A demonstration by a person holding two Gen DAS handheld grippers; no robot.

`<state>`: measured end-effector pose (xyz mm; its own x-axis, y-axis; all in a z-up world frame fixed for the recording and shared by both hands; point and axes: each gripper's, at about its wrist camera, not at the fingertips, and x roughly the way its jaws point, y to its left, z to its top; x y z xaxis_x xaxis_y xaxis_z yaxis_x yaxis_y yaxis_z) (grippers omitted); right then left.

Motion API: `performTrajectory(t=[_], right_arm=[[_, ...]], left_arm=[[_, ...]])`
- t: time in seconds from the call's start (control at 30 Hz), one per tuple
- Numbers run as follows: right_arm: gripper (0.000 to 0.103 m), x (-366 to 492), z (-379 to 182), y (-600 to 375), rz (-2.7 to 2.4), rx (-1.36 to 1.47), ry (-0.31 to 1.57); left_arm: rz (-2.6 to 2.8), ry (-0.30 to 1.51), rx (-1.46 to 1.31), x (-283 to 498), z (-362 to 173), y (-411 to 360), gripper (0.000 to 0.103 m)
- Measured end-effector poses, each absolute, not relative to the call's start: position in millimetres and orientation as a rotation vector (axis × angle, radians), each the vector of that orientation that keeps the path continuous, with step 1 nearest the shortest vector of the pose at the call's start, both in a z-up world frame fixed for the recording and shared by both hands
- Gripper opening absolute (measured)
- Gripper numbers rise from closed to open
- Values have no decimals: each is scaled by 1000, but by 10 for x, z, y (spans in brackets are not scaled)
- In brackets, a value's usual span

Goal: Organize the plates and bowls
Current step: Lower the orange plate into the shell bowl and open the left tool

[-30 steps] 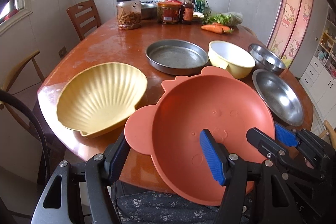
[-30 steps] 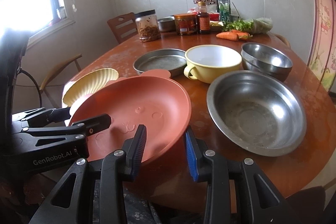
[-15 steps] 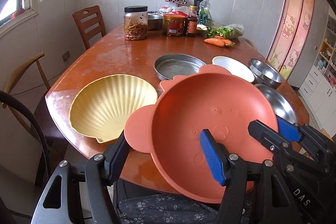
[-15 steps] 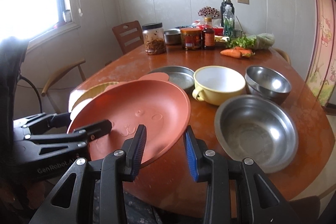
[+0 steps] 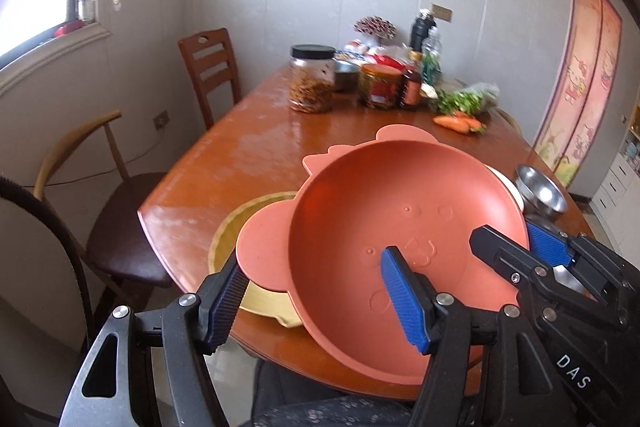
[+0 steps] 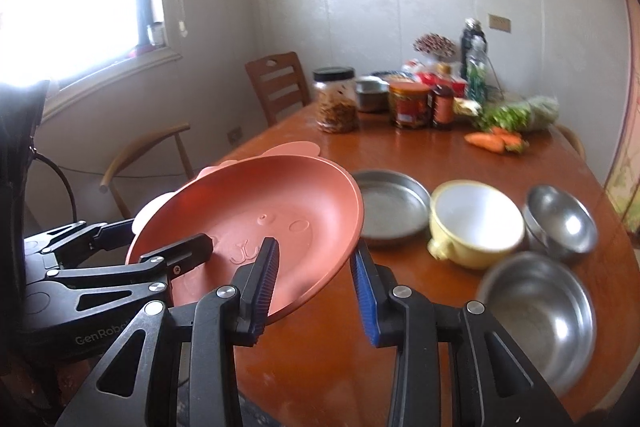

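An orange bear-shaped plate (image 5: 392, 227) with ear tabs is held up above the table, tilted. My left gripper (image 5: 316, 303) is shut on its near-left rim and ear; it also shows in the right wrist view (image 6: 172, 259). My right gripper (image 6: 316, 287) is shut on the plate's (image 6: 260, 219) near-right rim, and shows in the left wrist view (image 5: 520, 251). A yellow shell-shaped plate (image 5: 236, 235) lies on the table under the orange one, mostly hidden.
On the wooden table (image 6: 440, 155) are a flat metal pan (image 6: 392, 207), a yellow bowl (image 6: 476, 223), a small steel bowl (image 6: 560, 219) and a large steel bowl (image 6: 536, 311). Jars (image 6: 336, 99), bottles and carrots (image 6: 492, 141) stand at the far end. Chairs (image 5: 132, 195) stand at left.
Both grippers have lifted the orange plate up off the table and tilted it. It now covers most of the yellow shell plate in the left wrist view.
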<state>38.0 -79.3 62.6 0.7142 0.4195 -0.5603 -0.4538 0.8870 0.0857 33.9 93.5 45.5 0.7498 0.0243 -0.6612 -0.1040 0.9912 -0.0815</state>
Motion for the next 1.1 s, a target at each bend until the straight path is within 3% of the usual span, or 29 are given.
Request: performTrajectory(t=[0.43, 1.1], right_arm=[[39, 578, 735, -268, 558, -90, 574], [39, 978, 73, -51, 563, -98, 717]], left_arm=[[149, 690, -119, 402, 502, 1361, 67], [187, 820, -94, 798, -105, 1495, 67]])
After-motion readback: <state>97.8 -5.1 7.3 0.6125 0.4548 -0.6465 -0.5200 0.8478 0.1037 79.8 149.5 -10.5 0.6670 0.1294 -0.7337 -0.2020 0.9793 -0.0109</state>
